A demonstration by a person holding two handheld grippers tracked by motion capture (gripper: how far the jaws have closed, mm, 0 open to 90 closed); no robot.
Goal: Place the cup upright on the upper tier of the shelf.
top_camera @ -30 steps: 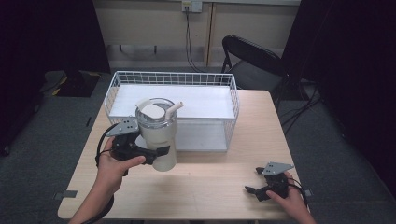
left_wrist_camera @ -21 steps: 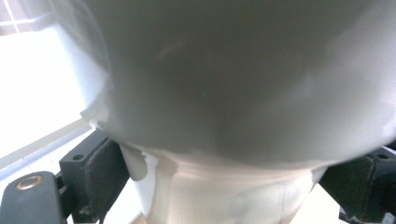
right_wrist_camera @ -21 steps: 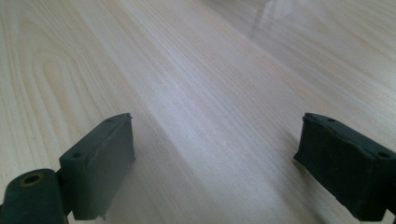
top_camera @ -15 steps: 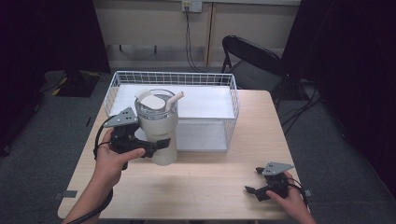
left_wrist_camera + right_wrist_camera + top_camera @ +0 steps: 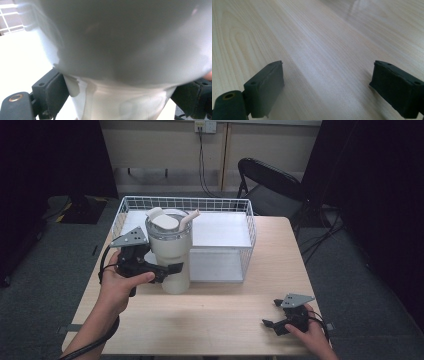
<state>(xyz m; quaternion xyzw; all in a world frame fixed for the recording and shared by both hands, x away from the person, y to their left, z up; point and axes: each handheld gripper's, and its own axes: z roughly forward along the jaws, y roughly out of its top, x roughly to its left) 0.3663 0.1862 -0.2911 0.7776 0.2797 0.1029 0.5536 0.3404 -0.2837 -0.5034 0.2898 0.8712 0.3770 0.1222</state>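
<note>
Beside the wire basket [image 5: 248, 227], at the table's [image 5: 220, 320] nine o'clock, a lidded tumbler [image 5: 172, 255] is being clamped low by the left gripper [image 5: 167, 270], seemingly for basket loading. At five o'clock, the right gripper [image 5: 272, 325] is being rested wide and empty.

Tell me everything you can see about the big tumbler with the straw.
The tumbler is a tall, off-white cup, wide at the top and narrower at the base, matte and smooth. A clear lid with a pale flap caps it, and a cream straw leans out toward the right. It stands upright, in front of the white wire basket, its base close to the wooden table. The left gripper clamps its narrow lower part, a pad on either side.
</note>
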